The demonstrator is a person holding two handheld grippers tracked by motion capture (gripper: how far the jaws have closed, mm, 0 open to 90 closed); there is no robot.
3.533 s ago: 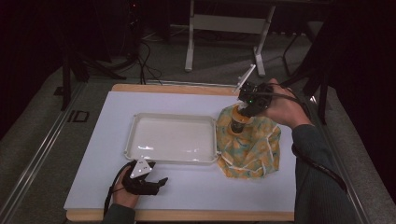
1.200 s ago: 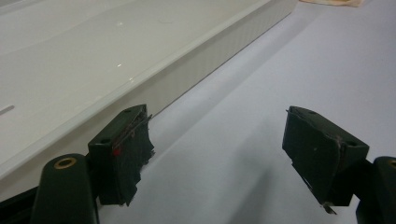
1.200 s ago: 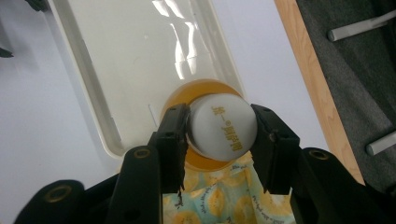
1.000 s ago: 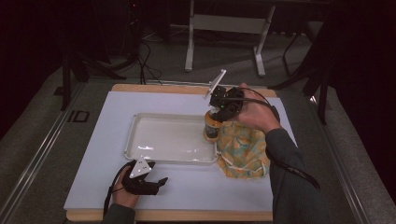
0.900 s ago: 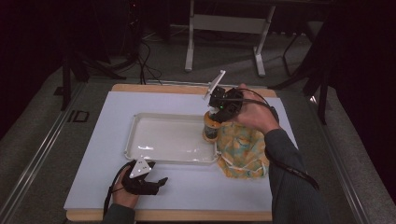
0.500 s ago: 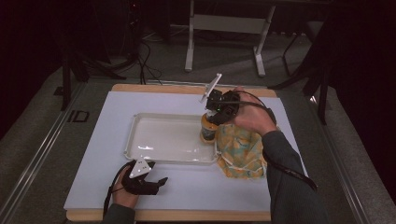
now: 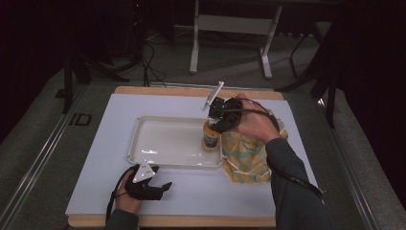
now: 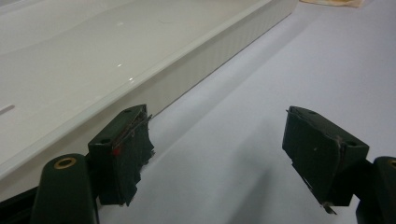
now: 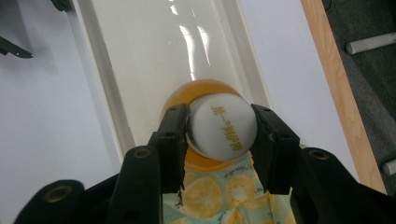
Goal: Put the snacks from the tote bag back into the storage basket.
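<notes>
Right hand-held gripper point(image 9: 219, 140): jaws clamped on the white cap of an orange-filled bottle point(image 9: 223, 125), directly below it, over the shallow white plastic tray's point(image 7: 167, 143) end. Citrus-print cloth point(image 7: 246, 155) just behind. Left hand-held gripper point(image 8: 219, 154): jaws wide apart, empty, on the white counter point(image 7: 119, 110) beside the tray.

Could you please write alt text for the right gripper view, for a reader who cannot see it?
The right gripper clamps the white cap of an orange bottle, seen from above, over the end of a white tray. A cloth printed with citrus slices lies below the bottle, on a white table.
</notes>
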